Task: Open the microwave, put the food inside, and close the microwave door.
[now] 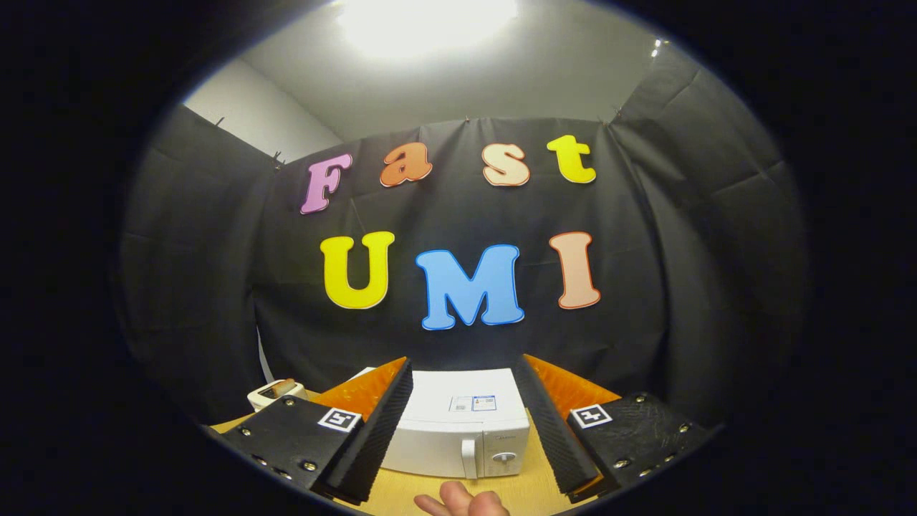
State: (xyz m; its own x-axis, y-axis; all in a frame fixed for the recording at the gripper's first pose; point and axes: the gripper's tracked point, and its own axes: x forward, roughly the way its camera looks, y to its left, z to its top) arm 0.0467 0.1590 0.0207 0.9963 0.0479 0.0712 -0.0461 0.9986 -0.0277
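A white microwave (458, 430) stands on a wooden table (430, 491), seen from above between and beyond my fingers. Its door is closed, with a vertical handle (469, 459) and a round knob (503, 457) on the right of its front. My gripper (464, 484) is open, held above the table with nothing between its fingers. A small white container (276, 393) holding something brownish, probably the food, sits on the table to the left of the microwave, beyond my left finger.
A person's fingers (462, 502) show on the table just in front of the microwave, between my fingertips. Black cloth walls close in the booth behind and on both sides. A bright lamp glows overhead.
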